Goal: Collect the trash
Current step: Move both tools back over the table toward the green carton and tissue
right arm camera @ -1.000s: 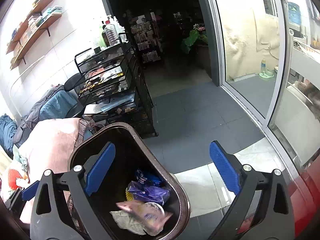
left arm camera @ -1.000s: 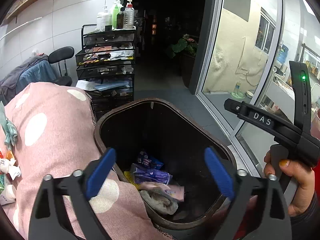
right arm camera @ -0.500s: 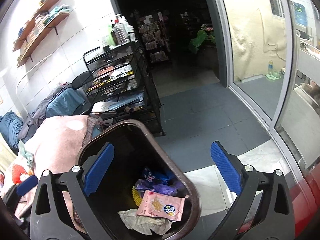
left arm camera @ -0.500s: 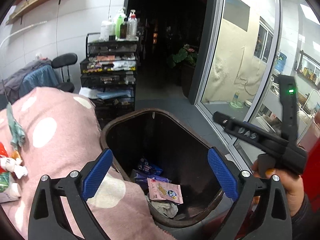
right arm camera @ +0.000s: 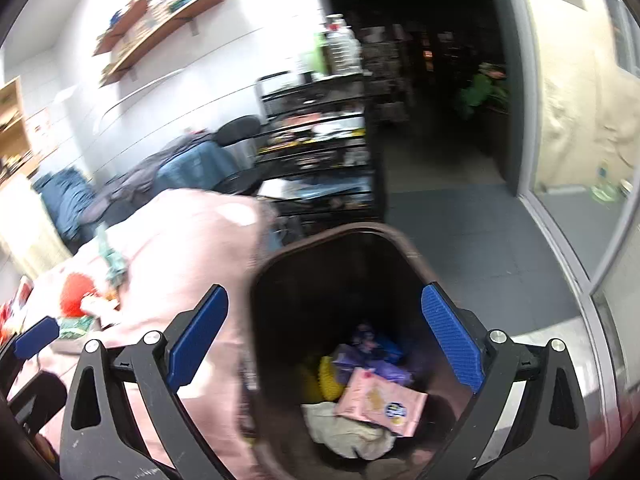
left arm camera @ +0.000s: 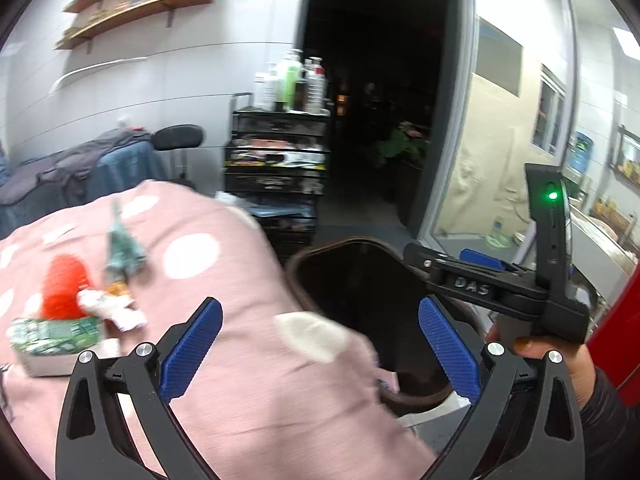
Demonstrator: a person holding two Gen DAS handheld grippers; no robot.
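A dark brown trash bin (right arm camera: pixel 394 248) stands beside a pink polka-dot blanket (left arm camera: pixel 240 360); its rim also shows in the left wrist view (left arm camera: pixel 360 245). Inside lie a pink wrapper (right arm camera: pixel 380 400), purple and blue packets (right arm camera: pixel 372 348), something yellow and a crumpled tissue (right arm camera: pixel 344 432). On the blanket lie a red item (left arm camera: pixel 62 286), a crumpled white wrapper (left arm camera: pixel 110 308), a green packet (left arm camera: pixel 52 336) and a teal scrap (left arm camera: pixel 122 246). My left gripper (left arm camera: pixel 318 350) is open and empty over the blanket edge. My right gripper (right arm camera: pixel 324 340) is open and empty above the bin; it also shows in the left wrist view (left arm camera: pixel 480 284).
A black wire cart (left arm camera: pixel 276 168) with bottles on top stands behind the bin. A chair draped with clothes (left arm camera: pixel 100 160) is at the left. A glass door (left arm camera: pixel 500 140) and grey floor (right arm camera: pixel 460 232) are at the right. Wall shelves (left arm camera: pixel 136 4) hang above.
My left gripper has swung left, away from the bin and over the blanket, bringing the trash there into view. My right gripper has shifted left over the bin. The pink wrapper lies in the bin.
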